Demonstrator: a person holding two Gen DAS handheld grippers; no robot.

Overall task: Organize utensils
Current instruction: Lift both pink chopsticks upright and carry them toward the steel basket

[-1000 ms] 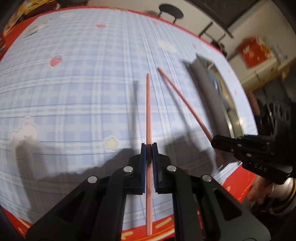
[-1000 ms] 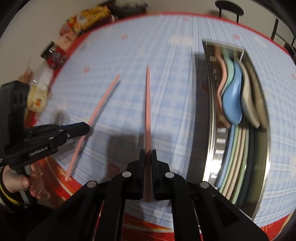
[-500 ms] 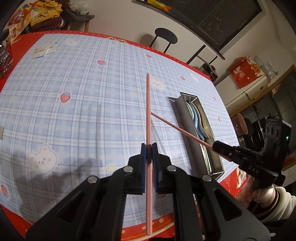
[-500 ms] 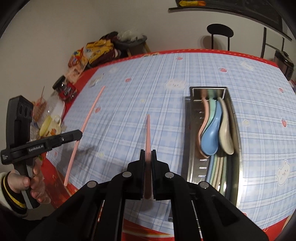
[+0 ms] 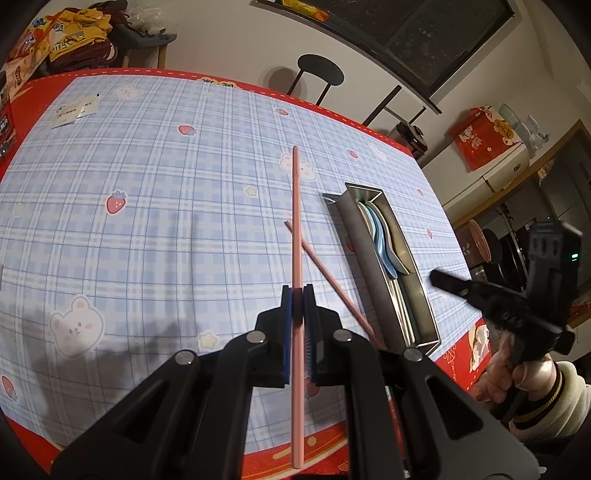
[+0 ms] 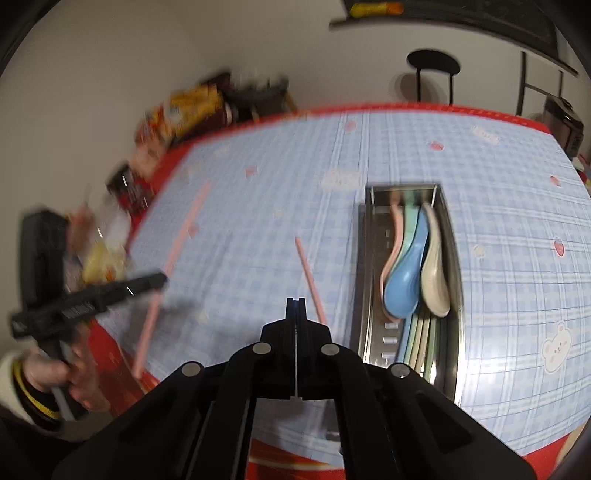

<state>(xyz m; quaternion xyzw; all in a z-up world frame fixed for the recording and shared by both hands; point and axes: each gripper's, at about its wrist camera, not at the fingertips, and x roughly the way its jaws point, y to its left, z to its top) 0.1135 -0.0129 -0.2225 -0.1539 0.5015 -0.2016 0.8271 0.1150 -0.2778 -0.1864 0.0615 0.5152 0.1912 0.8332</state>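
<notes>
My left gripper (image 5: 297,291) is shut on a long pink chopstick (image 5: 295,206) that points straight ahead over the blue plaid tablecloth (image 5: 166,221). In the blurred right wrist view the same gripper (image 6: 160,280) shows at the left with its chopstick (image 6: 184,225). My right gripper (image 6: 296,304) is shut with nothing between its pads. A second pink chopstick (image 6: 308,275) slants just right of its tips; whether it rests on the cloth I cannot tell. From the left it (image 5: 325,273) runs diagonally beside the metal tray (image 5: 365,266), which holds pastel spoons (image 6: 404,291).
The tray (image 6: 373,258) sits near the table's front right edge, by the red border (image 5: 458,354). A black stool (image 5: 320,70) stands beyond the far edge. Snack bags (image 5: 55,33) are piled at the far left corner. A paper slip (image 5: 75,110) lies on the cloth.
Both grippers have risen above the table. The second chopstick, held in the right gripper's jaws before, is out of them and lies askew to their right. The left grip is unchanged.
</notes>
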